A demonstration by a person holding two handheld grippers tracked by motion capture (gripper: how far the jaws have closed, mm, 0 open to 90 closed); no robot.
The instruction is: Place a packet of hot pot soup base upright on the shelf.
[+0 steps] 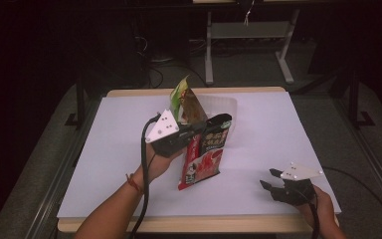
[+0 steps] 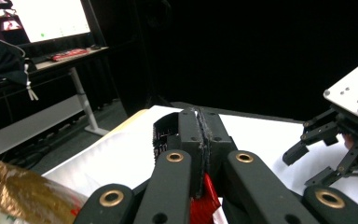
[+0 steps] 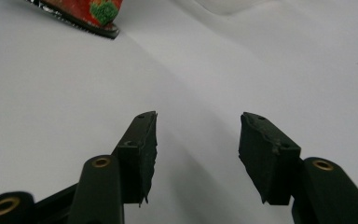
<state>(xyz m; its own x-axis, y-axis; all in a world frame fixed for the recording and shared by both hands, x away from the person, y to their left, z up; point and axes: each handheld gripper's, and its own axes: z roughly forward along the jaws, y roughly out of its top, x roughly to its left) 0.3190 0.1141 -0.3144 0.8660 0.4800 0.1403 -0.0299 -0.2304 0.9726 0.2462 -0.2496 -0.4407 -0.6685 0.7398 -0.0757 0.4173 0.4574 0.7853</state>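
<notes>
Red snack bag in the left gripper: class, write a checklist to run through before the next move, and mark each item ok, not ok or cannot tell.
1. Left gripper shut on the red snack bag: ok; in the left gripper view the jaws meet on its red edge.
2. Bag clear of the white table cover: cannot tell; its bottom corner looks close to the surface.
3. Right gripper open with nothing between its jaws: ok.
4. Right gripper apart from the bag: ok.
5. Green and brown bag behind, free of the held bag: cannot tell; they overlap in the high view.
</notes>
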